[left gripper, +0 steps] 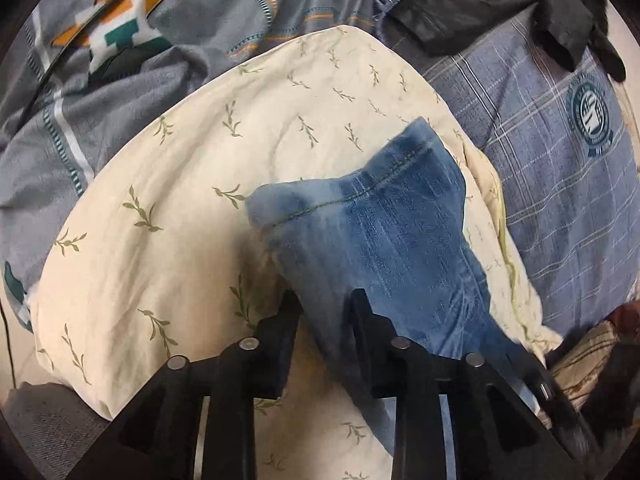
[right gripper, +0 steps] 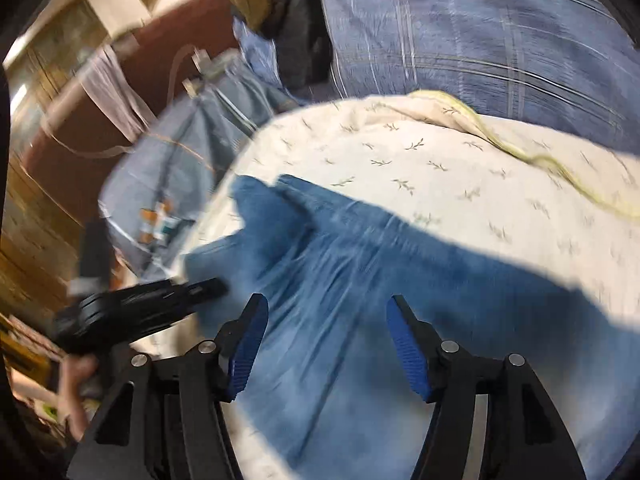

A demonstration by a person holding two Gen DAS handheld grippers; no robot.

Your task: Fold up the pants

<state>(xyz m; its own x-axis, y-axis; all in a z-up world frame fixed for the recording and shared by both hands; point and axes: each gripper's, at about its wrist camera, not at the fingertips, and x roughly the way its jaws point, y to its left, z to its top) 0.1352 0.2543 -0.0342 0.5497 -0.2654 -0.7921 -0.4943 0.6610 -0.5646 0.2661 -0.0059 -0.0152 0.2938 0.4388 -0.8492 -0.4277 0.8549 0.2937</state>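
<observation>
One pair of jeans [left gripper: 400, 216] on one pillow [left gripper: 160, 184]; left gripper [left gripper: 326, 304] pinches denim, right gripper [right gripper: 326, 312] fingers gape

so the left gripper [left gripper: 324, 304] has its black fingers [left gripper: 288, 320] parted a bit with the blue jeans [left gripper: 400, 232] hanging between them, can't tell if they actually pinch it. jeans are draped over a cream leaf-print pillow [left gripper: 180, 184], plaid blue sheet [left gripper: 560, 184] on the right, grey blanket [left gripper: 120, 120] on the left

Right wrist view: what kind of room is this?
Likely a bedroom: the jeans lie on a leaf-print pillow over plaid bedding, with a wooden bed frame behind.
</observation>
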